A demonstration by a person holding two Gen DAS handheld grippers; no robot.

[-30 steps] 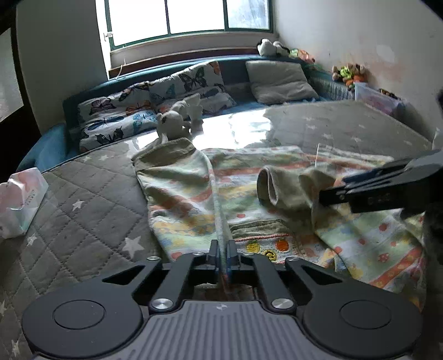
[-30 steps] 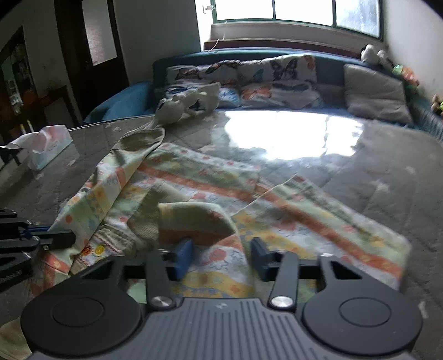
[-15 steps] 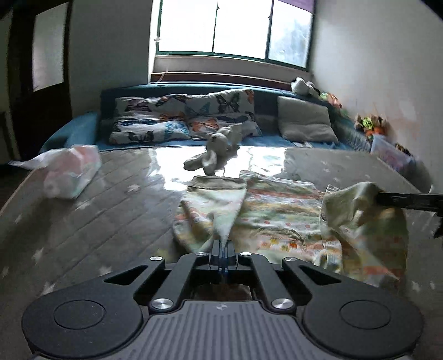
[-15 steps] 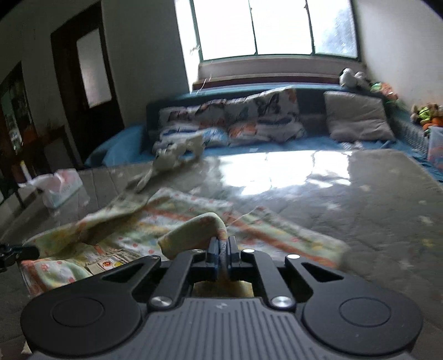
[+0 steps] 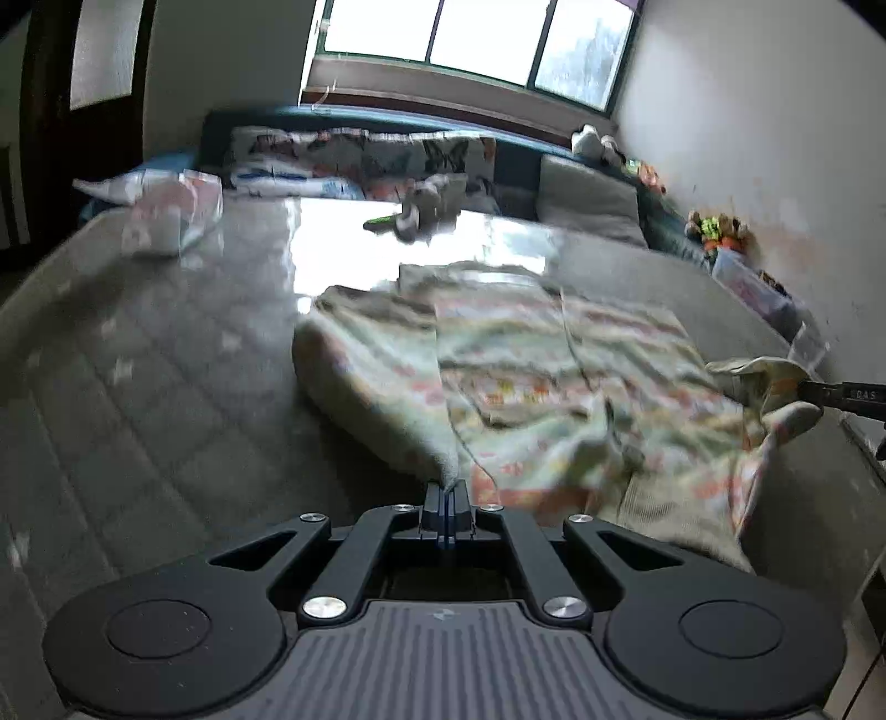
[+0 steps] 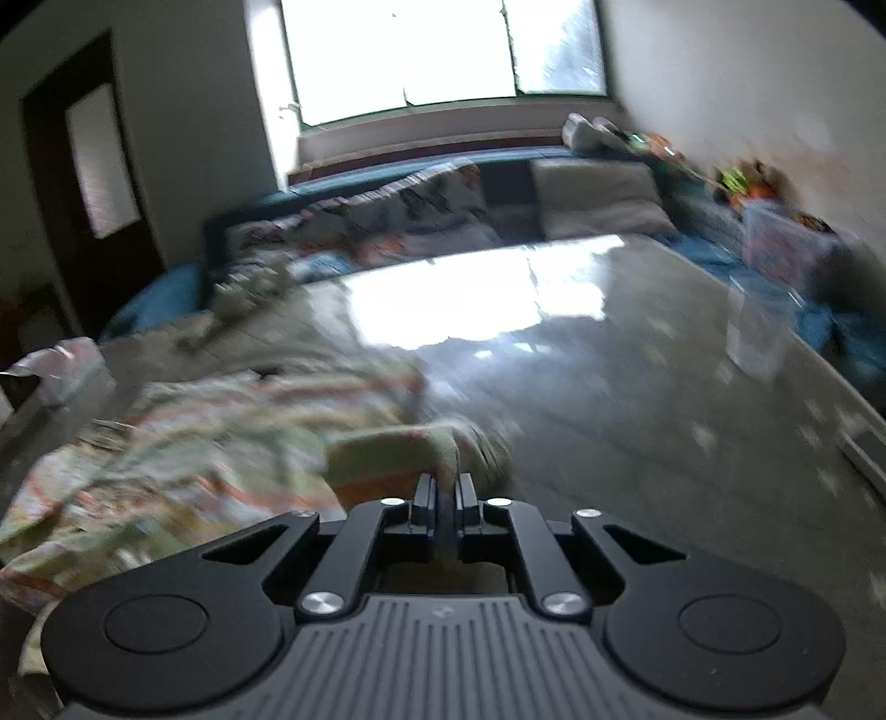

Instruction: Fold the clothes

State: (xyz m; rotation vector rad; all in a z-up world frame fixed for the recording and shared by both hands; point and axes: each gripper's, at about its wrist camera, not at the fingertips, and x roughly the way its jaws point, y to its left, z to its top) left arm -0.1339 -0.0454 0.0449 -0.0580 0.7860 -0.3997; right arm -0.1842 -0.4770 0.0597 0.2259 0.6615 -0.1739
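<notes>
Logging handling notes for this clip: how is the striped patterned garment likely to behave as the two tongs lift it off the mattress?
Probably floppy: the garment sags and wrinkles between the left tongs and the right tongs. Likely light, since thin pinches at two edges carry it. It looks unlikely to slip out, as both tongs are shut on bunched fabric.

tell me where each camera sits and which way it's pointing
Left wrist: sits on the left gripper, looks along its closed fingers across the bed toward the window; the fingers pinch the striped garment, and the right gripper enters at right.
Right wrist: sits on the right gripper, faces the same window; its fingers clamp a garment fold.
Shared: the garment, grey pillow, window.
</notes>
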